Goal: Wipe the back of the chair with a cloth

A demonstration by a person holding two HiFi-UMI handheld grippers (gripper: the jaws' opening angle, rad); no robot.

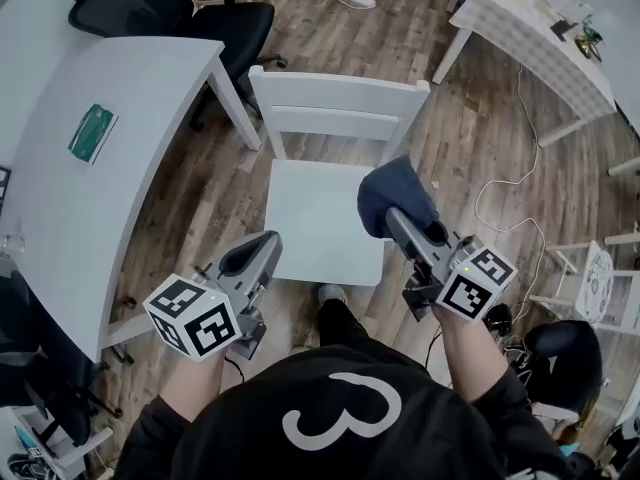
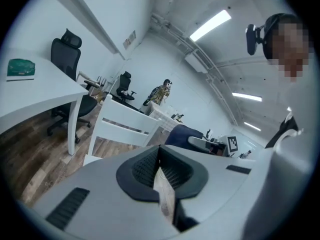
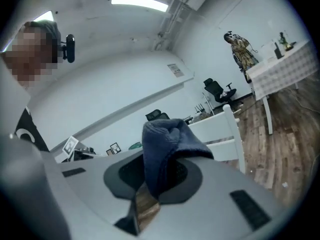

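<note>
A white wooden chair stands in front of me, its slatted back on the far side. My right gripper is shut on a dark blue cloth that bunches up over the seat's right edge; the cloth droops over the jaws in the right gripper view, with the chair back behind it. My left gripper hovers at the seat's near left corner, shut with nothing in it. The left gripper view shows the chair back ahead and the cloth to the right.
A white desk with a green book lies left of the chair. A black office chair sits behind it. A table with a checked cover stands at the far right, and cables trail over the wooden floor.
</note>
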